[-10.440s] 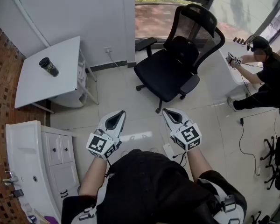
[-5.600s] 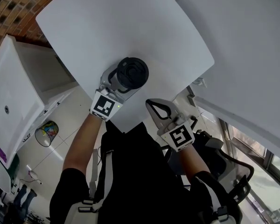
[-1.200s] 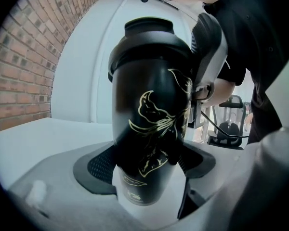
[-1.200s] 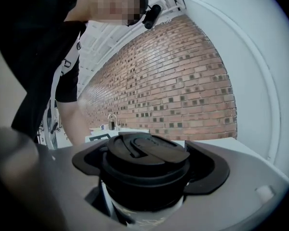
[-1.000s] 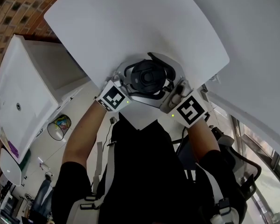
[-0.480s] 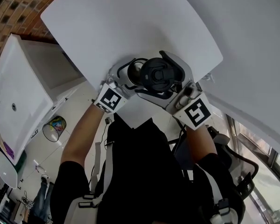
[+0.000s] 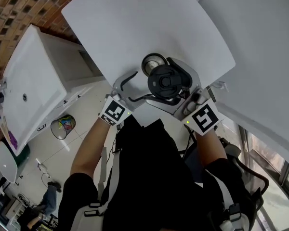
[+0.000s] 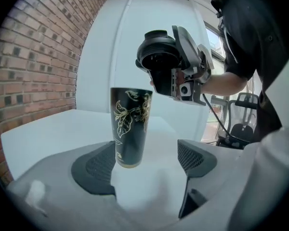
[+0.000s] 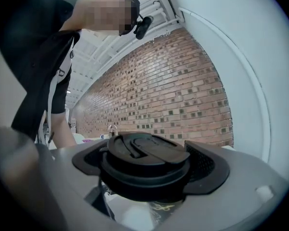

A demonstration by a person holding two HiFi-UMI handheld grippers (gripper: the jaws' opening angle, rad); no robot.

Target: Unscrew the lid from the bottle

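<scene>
Left claw (image 8: 144, 160) wide open, gripping nothing. Bottle (image 8: 130, 126) upright on white worktop (image 7: 135, 23), close by left pad; contact unclear. Right claw (image 9: 149, 163) clamped on lid (image 9: 144, 150), raised clear of bottle mouth. Judgement: lid off; keep level, set down apart. Bottle contents unseen.
</scene>
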